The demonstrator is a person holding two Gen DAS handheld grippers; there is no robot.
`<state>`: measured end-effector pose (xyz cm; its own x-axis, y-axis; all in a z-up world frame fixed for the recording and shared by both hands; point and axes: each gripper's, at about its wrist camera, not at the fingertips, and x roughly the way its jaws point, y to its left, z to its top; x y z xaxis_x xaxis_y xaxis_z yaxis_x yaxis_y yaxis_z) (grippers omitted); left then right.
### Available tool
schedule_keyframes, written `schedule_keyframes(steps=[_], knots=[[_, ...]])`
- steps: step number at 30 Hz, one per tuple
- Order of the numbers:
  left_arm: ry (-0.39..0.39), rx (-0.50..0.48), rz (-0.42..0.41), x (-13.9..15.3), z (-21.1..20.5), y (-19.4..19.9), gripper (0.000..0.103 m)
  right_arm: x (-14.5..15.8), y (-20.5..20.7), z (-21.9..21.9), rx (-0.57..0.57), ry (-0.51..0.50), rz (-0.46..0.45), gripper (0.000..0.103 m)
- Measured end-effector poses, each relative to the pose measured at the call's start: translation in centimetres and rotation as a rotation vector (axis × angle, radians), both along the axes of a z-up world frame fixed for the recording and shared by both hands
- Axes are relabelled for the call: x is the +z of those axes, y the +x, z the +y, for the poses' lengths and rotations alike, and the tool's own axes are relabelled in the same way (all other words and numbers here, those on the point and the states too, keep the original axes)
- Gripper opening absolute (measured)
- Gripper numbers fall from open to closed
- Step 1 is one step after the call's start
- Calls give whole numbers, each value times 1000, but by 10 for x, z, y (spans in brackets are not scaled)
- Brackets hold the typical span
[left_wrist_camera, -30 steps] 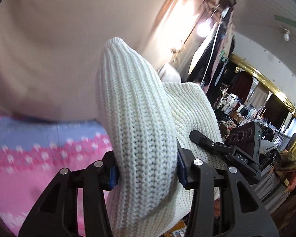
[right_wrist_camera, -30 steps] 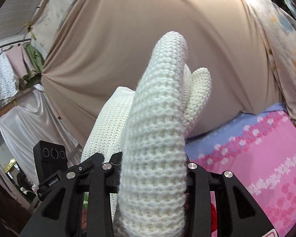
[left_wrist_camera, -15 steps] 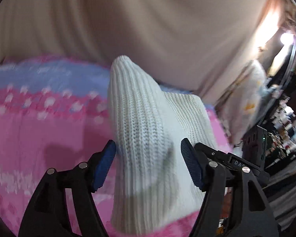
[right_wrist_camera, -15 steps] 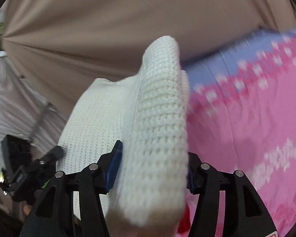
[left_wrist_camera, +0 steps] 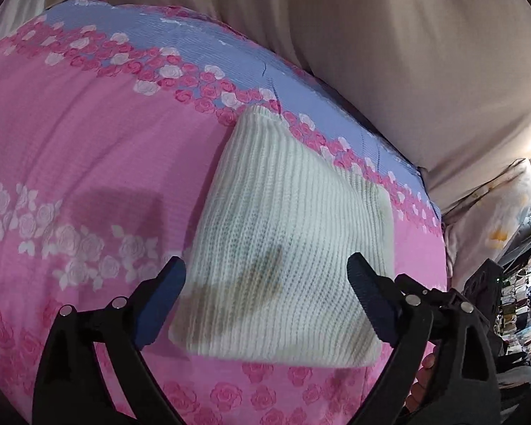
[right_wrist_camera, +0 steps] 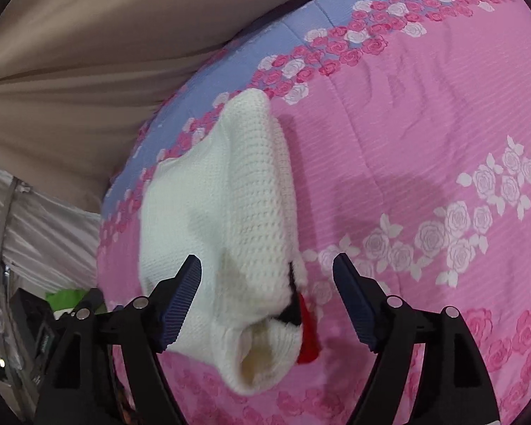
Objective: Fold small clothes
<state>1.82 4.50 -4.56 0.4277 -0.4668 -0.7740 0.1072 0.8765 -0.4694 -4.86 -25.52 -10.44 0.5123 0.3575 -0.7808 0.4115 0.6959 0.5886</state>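
While claws [left_wrist_camera: 265, 297] open, white knit [left_wrist_camera: 286, 248] between them, unpinched

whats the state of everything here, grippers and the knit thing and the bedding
left gripper: jaws opening, pads clear of the knit on both sides
right gripper: jaws opening, knit between the pads but not pinched
white knit garment: let go, lying folded over on the bed
red tag: sticking out at the garment's near end
pink rose bedspread: spread out under the garment, slightly creased
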Motion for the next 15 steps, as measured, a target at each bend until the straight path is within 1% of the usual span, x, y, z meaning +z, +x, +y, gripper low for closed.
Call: schedule_keyframes(steps=[1, 3, 4, 5, 6, 7, 8, 9, 10, 12, 13, 14, 15], knots=[[20, 9, 10, -7, -3, 9, 92, -8, 6, -1, -2, 2, 17, 75], [39, 13, 62, -26, -5, 23, 92, -31, 23, 2, 0, 36, 61, 75], [34, 4, 106, -39, -6, 31, 91, -40, 28, 3, -1, 61, 79, 75], [33, 1, 138, -48, -6, 36, 88, -51, 35, 5, 1, 105, 88, 73], [21, -6, 170, -56, -7, 40, 69, -55, 40, 7, 2, 120, 85, 71], [0, -11, 188, -59, -6, 42, 62, -50, 46, 10, 14, 103, 58, 56], [-19, 1, 174, -54, -3, 42, 54, -45, 57, 16, 71, 107, 45, 35], [-40, 1, 162, -47, -2, 40, 42, -32, 63, 20, 95, 65, 35, 32], [-75, -1, 139, -35, 1, 38, 39, -12, 68, 25, 138, 29, -26, 31], [-107, -3, 83, -13, 4, 33, 37, 29, 69, 32, 189, -23, -141, 29], [-109, 1, 41, -2, 6, 31, 37, 44, 69, 34, 204, -47, -186, 29], [-92, 4, 17, 2, 6, 30, 37, 53, 69, 32, 207, -59, -222, 29], [-66, 0, 14, 0, 4, 31, 39, 50, 70, 29, 198, -58, -223, 30]])
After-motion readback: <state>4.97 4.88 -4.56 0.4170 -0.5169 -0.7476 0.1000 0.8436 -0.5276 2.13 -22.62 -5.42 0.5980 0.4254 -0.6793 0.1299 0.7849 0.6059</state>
